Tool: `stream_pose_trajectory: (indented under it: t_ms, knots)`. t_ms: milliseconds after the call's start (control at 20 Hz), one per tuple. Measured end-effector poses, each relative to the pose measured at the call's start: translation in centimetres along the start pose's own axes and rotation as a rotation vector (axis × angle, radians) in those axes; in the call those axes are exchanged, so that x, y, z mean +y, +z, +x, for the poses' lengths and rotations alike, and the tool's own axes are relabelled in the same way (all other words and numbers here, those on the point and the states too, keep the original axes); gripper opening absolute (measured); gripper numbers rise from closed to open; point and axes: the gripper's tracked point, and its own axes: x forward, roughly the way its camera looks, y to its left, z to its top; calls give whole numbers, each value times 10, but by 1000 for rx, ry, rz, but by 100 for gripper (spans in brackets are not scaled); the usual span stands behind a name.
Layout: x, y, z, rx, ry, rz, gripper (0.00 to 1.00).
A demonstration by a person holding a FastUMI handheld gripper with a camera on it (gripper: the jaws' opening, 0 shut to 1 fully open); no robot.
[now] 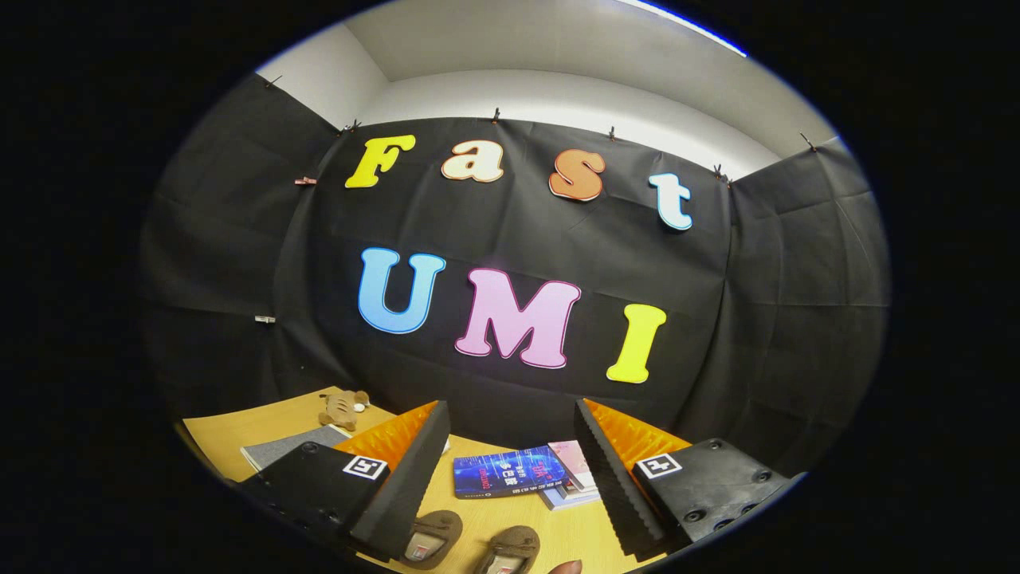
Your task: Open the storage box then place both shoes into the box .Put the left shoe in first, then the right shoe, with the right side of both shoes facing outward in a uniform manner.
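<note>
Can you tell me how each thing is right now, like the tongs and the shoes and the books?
tongs: open, holding nothing.
shoes: two, side by side on the table, between the tongs, untouched.
books: lying flat in a small stack beyond the shoes.
plush toy: lying on the table by the wall.
grey notebook: closed, flat.

Shoes [470, 546] — cut off below

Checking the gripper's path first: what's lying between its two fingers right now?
In the gripper view, the open gripper has the two brown shoes on the wooden table between its fingers. Beyond them lies a stack of books.
</note>
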Motion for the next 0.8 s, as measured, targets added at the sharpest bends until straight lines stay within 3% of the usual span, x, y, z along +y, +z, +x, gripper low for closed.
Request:
stream_pose_trajectory:
  t_ms: [300,450,500,600,700,800]
  knots:
    - [8,-8,7,24,22,5,97]
    - [23,-23,9,76,85,43,97]
    - [34,-29,11,101,128,73,97]
    - [72,-52,10,181,296,168,97]
    - [116,-86,1,333,496,332,98]
    - [141,-119,-5,499,599,542,100]
